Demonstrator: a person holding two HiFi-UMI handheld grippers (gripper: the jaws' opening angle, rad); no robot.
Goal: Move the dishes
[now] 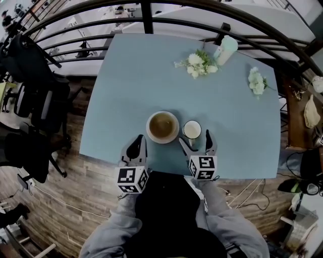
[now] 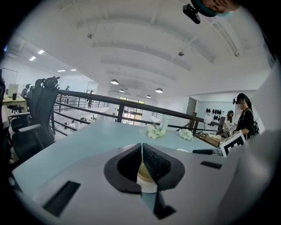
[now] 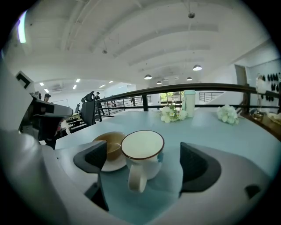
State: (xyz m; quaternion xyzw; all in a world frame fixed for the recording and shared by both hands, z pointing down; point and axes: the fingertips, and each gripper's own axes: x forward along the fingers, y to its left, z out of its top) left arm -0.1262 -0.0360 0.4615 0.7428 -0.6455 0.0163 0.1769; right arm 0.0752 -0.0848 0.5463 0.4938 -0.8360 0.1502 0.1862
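Observation:
A tan bowl (image 1: pixel 162 126) on a white saucer stands near the front edge of the blue table (image 1: pixel 131 85). A white mug (image 1: pixel 192 130) with a brown rim stands just to its right. My left gripper (image 1: pixel 137 144) rests shut a short way in front of the bowl, holding nothing. In the left gripper view the jaws (image 2: pixel 142 151) meet, and the bowl (image 2: pixel 146 178) shows behind them. My right gripper (image 1: pixel 196 140) is open, its jaws either side of the mug's near part. In the right gripper view the mug (image 3: pixel 142 154) sits between the open gripper (image 3: pixel 142 154), handle towards me, the bowl (image 3: pixel 109 145) to its left.
Two bunches of white flowers (image 1: pixel 198 64) (image 1: pixel 257 80) and a pale bottle (image 1: pixel 225 50) lie at the table's far side, by a dark railing (image 1: pixel 146 15). Office chairs (image 1: pixel 35 101) stand to the left. A person (image 2: pixel 243 116) stands off to the right.

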